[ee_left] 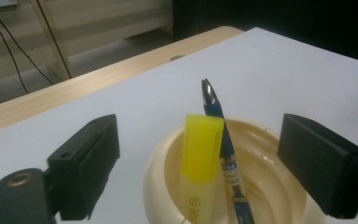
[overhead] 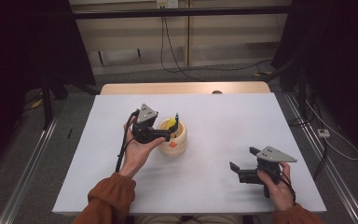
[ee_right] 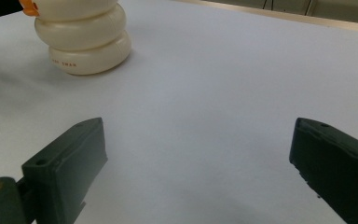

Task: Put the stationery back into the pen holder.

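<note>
A cream ringed cup (overhead: 175, 144) stands on the white table top (overhead: 223, 116), left of the middle. In it lean a yellow highlighter (ee_left: 200, 149) and a dark blue pen (ee_left: 226, 154), tip end up. My left gripper (overhead: 167, 135) hovers at the cup's near-left rim, held by a hand in a rust sleeve. Its black fingers (ee_left: 86, 163) stand wide apart on either side of the highlighter and pen, touching neither. My right gripper (overhead: 244, 158) rests low at the near right, open, with bare table between its fingers (ee_right: 67, 172). It faces the cup (ee_right: 86, 42).
A wooden strip (overhead: 182, 87) borders the table's far edge. Beyond it lie grey floor and black cables (overhead: 200, 70). Dark curtains hang at both sides, and metal rails (overhead: 32, 163) run along the floor beside the table.
</note>
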Demonstrator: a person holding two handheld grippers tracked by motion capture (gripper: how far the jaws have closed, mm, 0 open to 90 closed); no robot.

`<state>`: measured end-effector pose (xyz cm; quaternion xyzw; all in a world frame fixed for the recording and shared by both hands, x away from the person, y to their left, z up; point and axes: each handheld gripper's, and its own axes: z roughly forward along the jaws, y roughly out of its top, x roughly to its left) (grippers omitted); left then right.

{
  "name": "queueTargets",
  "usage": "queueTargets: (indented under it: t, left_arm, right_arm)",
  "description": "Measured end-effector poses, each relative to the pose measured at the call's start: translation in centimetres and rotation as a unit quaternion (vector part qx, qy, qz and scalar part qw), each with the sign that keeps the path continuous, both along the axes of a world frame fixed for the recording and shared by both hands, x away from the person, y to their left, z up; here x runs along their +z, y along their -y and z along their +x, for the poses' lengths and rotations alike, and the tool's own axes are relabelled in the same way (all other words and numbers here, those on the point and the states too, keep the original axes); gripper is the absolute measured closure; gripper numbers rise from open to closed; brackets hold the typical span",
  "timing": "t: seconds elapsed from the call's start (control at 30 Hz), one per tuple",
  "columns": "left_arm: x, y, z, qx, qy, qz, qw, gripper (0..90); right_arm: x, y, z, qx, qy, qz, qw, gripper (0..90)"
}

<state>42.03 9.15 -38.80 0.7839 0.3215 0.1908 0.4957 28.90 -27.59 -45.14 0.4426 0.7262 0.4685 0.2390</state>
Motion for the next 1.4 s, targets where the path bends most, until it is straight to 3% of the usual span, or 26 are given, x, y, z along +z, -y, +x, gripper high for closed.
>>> queueTargets:
  t: [0.2,0.47,0.67,0.9,1.0,1.2,1.4]
  left_arm:
    - [0.4,-0.5,-0.5,-0.008,-0.018,0.008,0.9998,7.9]
    - [0.4,-1.4,-1.6,-0.018,-0.016,0.032,0.9992,6.6]
    - [0.2,-2.2,-2.4,-0.022,-0.024,0.019,0.9993,6.4]
    - [0.4,-3.0,-3.8,-0.025,-0.014,0.011,0.9995,6.2]
    - [0.5,-3.4,-4.7,-0.020,-0.010,0.019,0.9996,6.2]
    - [0.4,-4.5,-5.7,-0.011,-0.012,0.010,0.9998,6.3]
    - [0.2,-5.6,-6.3,-0.007,-0.016,0.025,0.9995,6.3]
  right_arm:
    - [0.0,0.0,0.0,0.000,0.001,-0.002,1.0000,3.5]
    - [0.1,0.1,-0.1,-0.001,0.005,-0.001,1.0000,3.6]
    - [0.0,0.0,-0.1,-0.003,0.005,-0.003,1.0000,3.6]
    - [0.1,0.1,-0.1,-0.004,0.007,-0.003,1.0000,3.7]
    - [0.1,0.2,-0.1,-0.008,0.007,0.000,0.9999,3.7]
    - [0.1,0.1,-0.1,-0.004,0.007,-0.004,1.0000,3.8]
    - [0.0,0.1,-0.1,-0.005,0.005,-0.004,1.0000,3.8]
